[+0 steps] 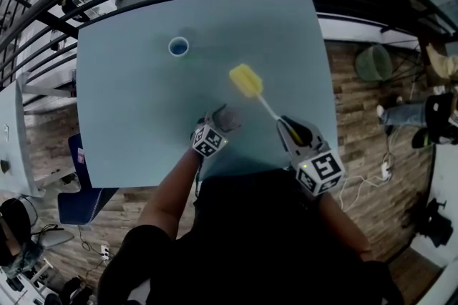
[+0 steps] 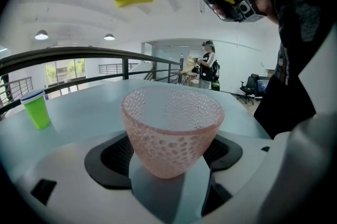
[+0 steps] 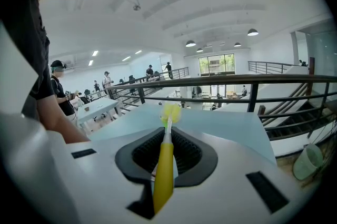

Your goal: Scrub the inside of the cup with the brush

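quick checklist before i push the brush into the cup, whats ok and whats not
1. Pink cup clamped in left gripper: ok.
2. Brush handle clamped in right gripper: ok.
3. Cup mouth facing up, nothing inside: ok.
4. Sponge head inside cup: not ok, it is apart from the cup.
5. Green cup out of the way: ok, far across the table.

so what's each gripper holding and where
The left gripper clamps the pink dimpled cup near its base; the right gripper grips the brush by its yellow handle.
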`<state>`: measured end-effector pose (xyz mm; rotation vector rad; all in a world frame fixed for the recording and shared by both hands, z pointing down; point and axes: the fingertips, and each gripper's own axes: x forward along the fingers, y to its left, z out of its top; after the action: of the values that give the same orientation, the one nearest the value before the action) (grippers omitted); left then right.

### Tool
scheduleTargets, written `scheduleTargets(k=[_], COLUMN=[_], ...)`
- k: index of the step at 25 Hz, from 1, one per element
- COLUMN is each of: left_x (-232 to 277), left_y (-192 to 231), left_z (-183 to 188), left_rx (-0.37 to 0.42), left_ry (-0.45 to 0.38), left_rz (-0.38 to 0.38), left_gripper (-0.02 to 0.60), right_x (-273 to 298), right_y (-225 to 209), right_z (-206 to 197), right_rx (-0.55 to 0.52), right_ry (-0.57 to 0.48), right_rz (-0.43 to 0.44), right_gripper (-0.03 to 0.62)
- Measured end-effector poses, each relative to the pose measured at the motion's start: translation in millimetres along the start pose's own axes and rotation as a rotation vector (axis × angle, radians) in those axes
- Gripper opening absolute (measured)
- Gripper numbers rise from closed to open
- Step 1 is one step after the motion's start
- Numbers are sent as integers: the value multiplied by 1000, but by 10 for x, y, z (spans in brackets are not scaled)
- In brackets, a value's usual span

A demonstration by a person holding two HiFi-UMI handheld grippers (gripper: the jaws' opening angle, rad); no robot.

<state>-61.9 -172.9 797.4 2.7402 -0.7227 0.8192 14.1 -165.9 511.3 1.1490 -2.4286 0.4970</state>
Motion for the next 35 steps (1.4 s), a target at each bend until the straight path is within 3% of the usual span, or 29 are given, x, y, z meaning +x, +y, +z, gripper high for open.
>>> scheduleTargets(k=[12,21,29,35], left_x=[86,-45,-552,-1181], left_y=[13,27,293,569], left_z=[-55,48,258,637], left_rx=[18,10,-35,-42], left_ry=[72,67,50,-7], left_rz=[29,19,78,153], left_gripper=[362,357,356,354], right_x=[-59,-41,-87,-134], right_y=[-44,19,50,208], right_z=[0,20,29,220], right_rx=[10,2,-70,-167], right_ry=[-3,-9,14,-13], right_rz=[0,22,106,169], right_gripper=[44,44,44,44])
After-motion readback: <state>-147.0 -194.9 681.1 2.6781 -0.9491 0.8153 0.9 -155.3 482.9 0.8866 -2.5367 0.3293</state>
